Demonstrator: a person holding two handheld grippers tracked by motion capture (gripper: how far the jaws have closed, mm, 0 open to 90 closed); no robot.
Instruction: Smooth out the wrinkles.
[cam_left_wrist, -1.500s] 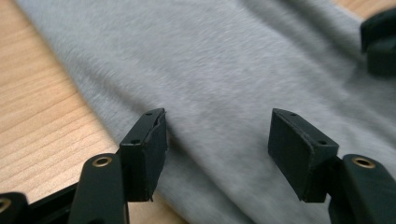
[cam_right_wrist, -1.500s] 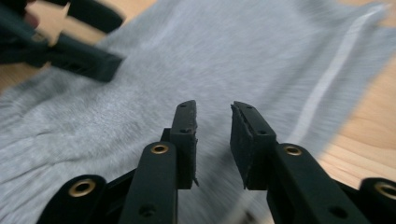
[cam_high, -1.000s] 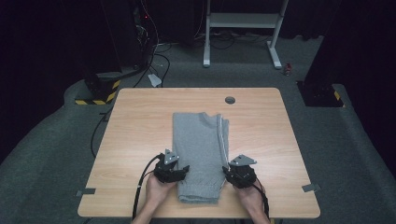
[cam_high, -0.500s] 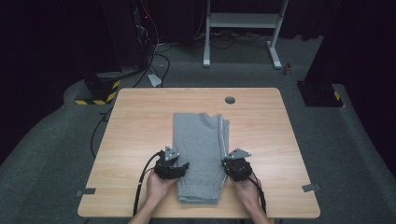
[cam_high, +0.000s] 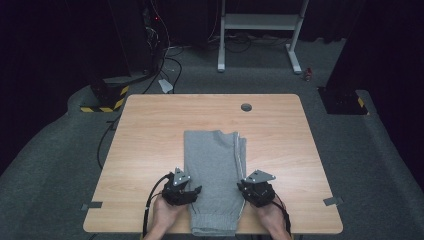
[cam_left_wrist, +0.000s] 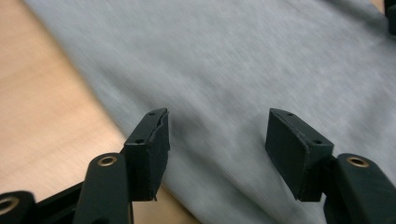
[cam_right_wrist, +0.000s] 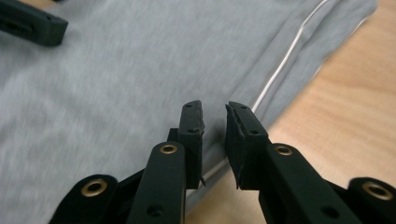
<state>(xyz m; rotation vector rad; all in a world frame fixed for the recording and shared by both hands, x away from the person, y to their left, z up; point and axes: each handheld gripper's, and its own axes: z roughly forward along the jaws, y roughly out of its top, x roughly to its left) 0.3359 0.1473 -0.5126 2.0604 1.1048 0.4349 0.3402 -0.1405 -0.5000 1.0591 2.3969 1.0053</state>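
A grey folded garment (cam_high: 214, 170) with a ribbed cuff at its near end lies lengthwise on the wooden table (cam_high: 150, 130). At the garment's left edge, near the front, my left gripper (cam_high: 194, 192) stands open; in the left gripper view its jaws (cam_left_wrist: 217, 135) straddle bare grey cloth (cam_left_wrist: 224, 60) without touching it. My right gripper (cam_high: 242, 188) sits at the garment's right edge. Its jaws (cam_right_wrist: 215, 126) have just been opening and show a narrow gap with nothing pinched between them, above the cloth (cam_right_wrist: 116, 84) near a white stripe (cam_right_wrist: 280, 65).
A round cable hole (cam_high: 246, 107) sits near the table's far edge. Beyond the table stand a white desk frame (cam_high: 260, 30), a yellow-and-black striped block (cam_high: 107, 97) and loose cables on the dark carpet. Bare wood flanks the garment on both sides.
Both hands have shifted slightly back toward the table's near edge. The right gripper edged in toward the garment, then out again. The garment has not moved.
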